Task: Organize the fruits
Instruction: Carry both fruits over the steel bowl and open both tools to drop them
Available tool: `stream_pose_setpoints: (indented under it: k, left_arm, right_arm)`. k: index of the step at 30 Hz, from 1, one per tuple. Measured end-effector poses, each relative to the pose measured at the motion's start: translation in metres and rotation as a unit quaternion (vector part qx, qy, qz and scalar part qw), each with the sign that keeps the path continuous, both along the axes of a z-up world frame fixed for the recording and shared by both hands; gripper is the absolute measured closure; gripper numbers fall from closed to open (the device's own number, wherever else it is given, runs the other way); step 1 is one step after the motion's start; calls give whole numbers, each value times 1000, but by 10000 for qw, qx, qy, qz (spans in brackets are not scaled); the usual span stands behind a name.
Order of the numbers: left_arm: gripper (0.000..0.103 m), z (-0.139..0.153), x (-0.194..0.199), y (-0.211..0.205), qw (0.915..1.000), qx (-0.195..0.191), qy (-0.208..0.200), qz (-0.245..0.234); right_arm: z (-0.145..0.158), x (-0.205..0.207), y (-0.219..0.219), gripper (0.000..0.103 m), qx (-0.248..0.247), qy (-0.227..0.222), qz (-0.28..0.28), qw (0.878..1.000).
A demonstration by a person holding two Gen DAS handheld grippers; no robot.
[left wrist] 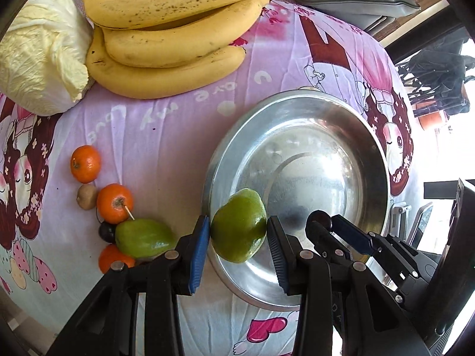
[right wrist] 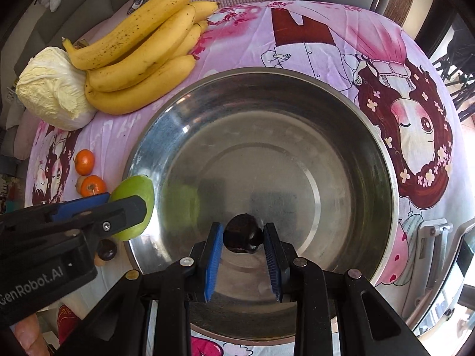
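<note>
Gripper branding: the left gripper (right wrist: 130,204) is showing white lettering "GenRobot.AI" on the side of its black body, running slantwise at the lower left of the right wrist view.
Cloth lettering: the pink printed tablecloth (left wrist: 166,130) is carrying pale handwritten-style words, appearing upside down in the left wrist view; "Love" is reading fairly clearly, the neighbouring words staying too faint to make out.
Cloth lettering place: the words are lying between the banana bunch (left wrist: 172,35) and the metal bowl (left wrist: 374,154).

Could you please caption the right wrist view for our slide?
Right gripper holds a dark plum over the empty steel bowl.
</note>
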State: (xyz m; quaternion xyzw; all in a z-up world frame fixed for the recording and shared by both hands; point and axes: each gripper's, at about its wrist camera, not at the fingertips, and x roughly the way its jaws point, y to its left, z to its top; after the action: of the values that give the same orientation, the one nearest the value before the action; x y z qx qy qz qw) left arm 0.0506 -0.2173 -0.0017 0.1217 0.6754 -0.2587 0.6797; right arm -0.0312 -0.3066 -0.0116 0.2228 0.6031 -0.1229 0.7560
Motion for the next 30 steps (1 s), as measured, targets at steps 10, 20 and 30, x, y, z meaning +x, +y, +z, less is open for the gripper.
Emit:
stream_pose_setpoints:
  k: [10,20,30]
  left_arm:
    - [62,-8,-1,-27,9999,106,-17,-75]
    - [51,4,2,-18,9997,228,6,66]
    - [20,-1,12,31,9973,447,17,580]
  right_arm:
    - [-7,-2,-23,71,-46,26,-28,10000]
    - [3,-5,-26,33,-347,93,6,9994]
    - [4,-11,-3,12,-542,237,96,9982]
